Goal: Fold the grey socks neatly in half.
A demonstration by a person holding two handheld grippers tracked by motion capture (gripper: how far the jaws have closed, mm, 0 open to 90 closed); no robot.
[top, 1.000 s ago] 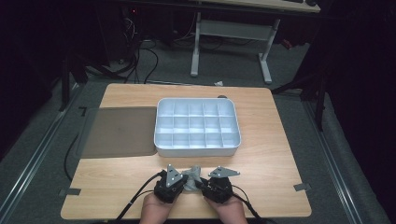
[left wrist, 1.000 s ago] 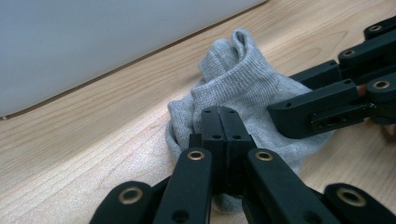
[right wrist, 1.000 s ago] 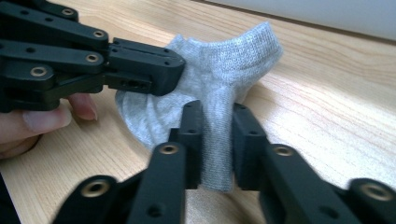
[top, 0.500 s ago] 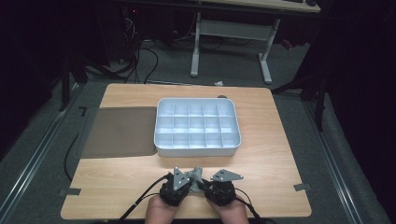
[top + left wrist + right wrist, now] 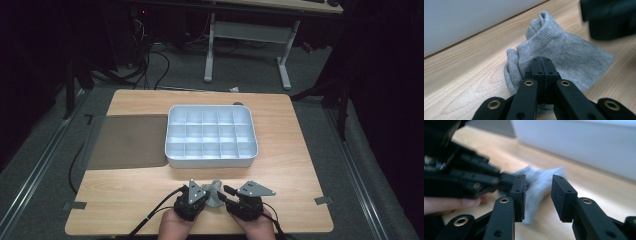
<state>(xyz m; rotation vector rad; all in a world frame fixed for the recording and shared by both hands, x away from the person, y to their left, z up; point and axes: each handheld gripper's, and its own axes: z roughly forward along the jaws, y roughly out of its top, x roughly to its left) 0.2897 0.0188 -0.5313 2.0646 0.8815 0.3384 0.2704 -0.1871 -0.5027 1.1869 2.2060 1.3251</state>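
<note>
The left tool pinches the grey sock; the right tool, just opening, releases it for regripping.

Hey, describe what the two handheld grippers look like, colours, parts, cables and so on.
Both the left gripper and right gripper are matte black, with flat rectangular jaws on linkage arms pinned by brass-ringed rivets. Each carries a grey three-cornered plate on top, and a black cable trails from each toward the table's near edge. No sleeves show.
</note>
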